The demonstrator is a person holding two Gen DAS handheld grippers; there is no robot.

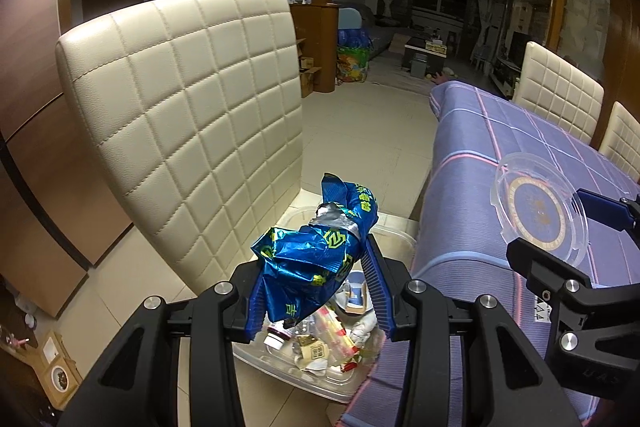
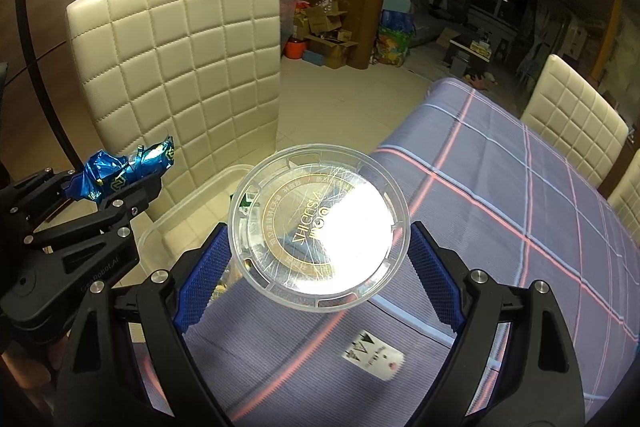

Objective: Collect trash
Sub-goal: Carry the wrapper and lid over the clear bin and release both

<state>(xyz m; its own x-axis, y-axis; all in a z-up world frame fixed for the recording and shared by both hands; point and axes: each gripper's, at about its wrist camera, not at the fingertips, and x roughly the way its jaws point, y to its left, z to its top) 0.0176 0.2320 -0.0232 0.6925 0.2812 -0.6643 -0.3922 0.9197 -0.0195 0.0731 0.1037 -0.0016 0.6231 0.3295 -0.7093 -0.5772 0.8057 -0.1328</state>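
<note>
Left gripper (image 1: 316, 279) clamps the crumpled blue foil wrapper (image 1: 320, 251) above the clear trash bin (image 1: 280, 367); right gripper (image 2: 316, 259), jaws wide, grips the round plastic lid (image 2: 318, 231). We should centre each over the bin before letting go.

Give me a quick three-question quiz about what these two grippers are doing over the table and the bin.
1. True or false: the left gripper is shut on a crumpled blue wrapper.
2. What does the right gripper hold? A) a cup B) a clear round plastic lid C) a spoon
3. Fill in: below the wrapper, on the floor beside the table, stands a clear plastic ____ with trash already in it.

Key
1. True.
2. B; its edges sit between the two blue pads.
3. Bin, standing between the cream chair and the table with the purple checked cloth.
</note>
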